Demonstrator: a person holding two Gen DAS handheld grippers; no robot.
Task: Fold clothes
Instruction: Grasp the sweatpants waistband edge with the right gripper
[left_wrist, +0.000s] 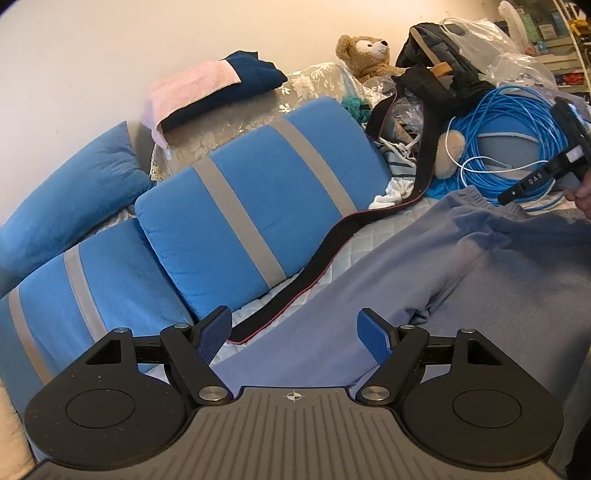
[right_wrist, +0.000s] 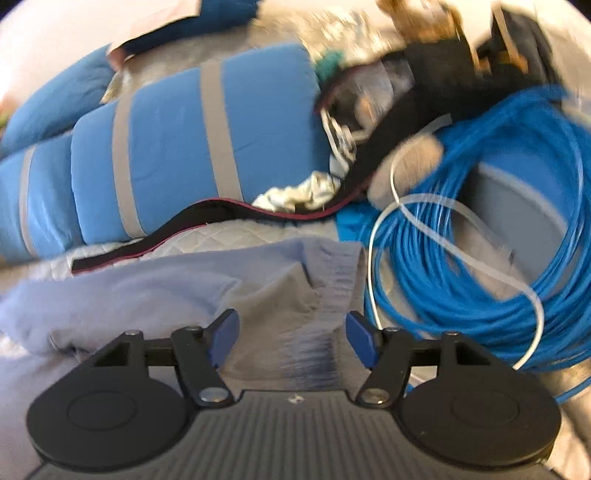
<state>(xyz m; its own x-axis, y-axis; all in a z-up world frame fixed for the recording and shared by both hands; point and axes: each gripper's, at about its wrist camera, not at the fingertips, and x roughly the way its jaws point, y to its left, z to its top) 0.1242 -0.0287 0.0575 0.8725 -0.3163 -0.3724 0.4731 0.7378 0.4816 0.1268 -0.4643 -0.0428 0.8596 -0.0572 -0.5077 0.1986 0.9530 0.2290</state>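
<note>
Pale lavender fleece trousers (left_wrist: 461, 280) lie spread on a white quilted bed cover (left_wrist: 354, 240). My left gripper (left_wrist: 293, 325) is open just above one trouser leg, with nothing pinched between its blue pads. In the right wrist view, which is blurred, my right gripper (right_wrist: 291, 325) is also open over the trousers (right_wrist: 147, 291), near the ribbed waistband (right_wrist: 336, 273). The cloth lies below and between its fingers, and the pads do not press on it. At the right edge of the left wrist view, a person's hand (left_wrist: 581, 192) holds a black tool above the waistband.
Blue pillows with grey stripes (left_wrist: 240, 210) lie along the wall side. A long black strap (left_wrist: 332, 251) runs across the cover beside the trousers. A coil of blue cable (right_wrist: 480, 258) sits close to the waistband. Behind are a teddy bear (left_wrist: 365, 55), folded pink and navy cloths (left_wrist: 207, 88) and bags.
</note>
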